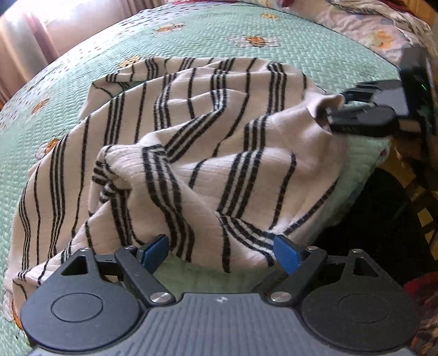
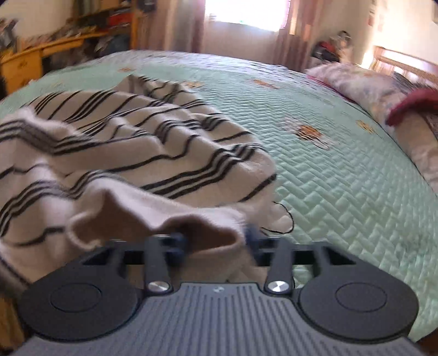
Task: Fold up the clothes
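Left wrist view: the left gripper [image 1: 221, 253] is hanging at 6 o'clock with its jaws spread wide and released, the blue pads [image 1: 154, 252] lying at either side of the near hem of the striped sweater [image 1: 191, 153] and pressing on nothing. The sweater, cream with black stripe groups, is lying crumpled across the middle of the green quilted bedspread [image 1: 314, 52], reaching from 8 o'clock to 2 o'clock. At 3 o'clock the right gripper [image 1: 332, 109] is meeting a bunched cream edge of the sweater. Right wrist view (blurred): the right gripper [image 2: 216, 243] is sitting at 6 o'clock with a fold of the cream fabric lying between its narrowed jaws; whether the pads are clamping it cannot be told. The sweater [image 2: 123, 142] is spreading from there toward 10 o'clock over the bedspread [image 2: 342, 178]. Farther off, a floral pillow [image 2: 364, 82] is lying at 2 o'clock, a wooden desk [image 2: 32, 57] is standing at 10 o'clock, and a curtained window [image 2: 243, 16] is glowing at 12 o'clock
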Demonstrator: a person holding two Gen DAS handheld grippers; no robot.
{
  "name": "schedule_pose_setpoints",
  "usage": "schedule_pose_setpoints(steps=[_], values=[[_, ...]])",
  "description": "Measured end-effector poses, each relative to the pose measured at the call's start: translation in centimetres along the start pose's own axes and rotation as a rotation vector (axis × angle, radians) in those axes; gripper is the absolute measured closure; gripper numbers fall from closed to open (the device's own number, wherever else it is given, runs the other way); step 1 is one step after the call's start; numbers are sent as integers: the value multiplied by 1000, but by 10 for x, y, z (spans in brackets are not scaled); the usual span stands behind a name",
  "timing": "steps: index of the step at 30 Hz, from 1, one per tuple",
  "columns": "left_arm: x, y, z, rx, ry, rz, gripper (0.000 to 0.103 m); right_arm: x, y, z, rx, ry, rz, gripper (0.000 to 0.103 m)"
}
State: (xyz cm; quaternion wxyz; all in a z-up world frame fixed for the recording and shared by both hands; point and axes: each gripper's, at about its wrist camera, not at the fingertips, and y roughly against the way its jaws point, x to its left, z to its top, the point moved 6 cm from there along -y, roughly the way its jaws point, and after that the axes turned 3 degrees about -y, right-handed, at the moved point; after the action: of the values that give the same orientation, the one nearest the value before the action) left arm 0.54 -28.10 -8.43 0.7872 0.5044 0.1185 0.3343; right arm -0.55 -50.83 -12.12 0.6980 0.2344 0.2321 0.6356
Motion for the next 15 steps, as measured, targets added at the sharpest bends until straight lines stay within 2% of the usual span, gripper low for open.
schedule_pose_setpoints(steps=[2, 6, 9, 12, 15], values=[[-12, 5, 1, -49, -75, 32, 18, -5, -1, 0, -26, -68, 14, 85], [-47, 12, 5, -161, -292, 108, 18, -32, 8, 9, -87, -395, 120, 93], [-74, 9, 9, -196, -425, 87, 18, -48, 13, 17, -115, -546, 183, 93], [-90, -4, 17, -184, -457, 38, 17, -54, 16, 24, -136, -642, 238, 93], [-90, -26, 27, -149, -449, 70, 17, -55, 19, 35, -164, -700, 282, 94]])
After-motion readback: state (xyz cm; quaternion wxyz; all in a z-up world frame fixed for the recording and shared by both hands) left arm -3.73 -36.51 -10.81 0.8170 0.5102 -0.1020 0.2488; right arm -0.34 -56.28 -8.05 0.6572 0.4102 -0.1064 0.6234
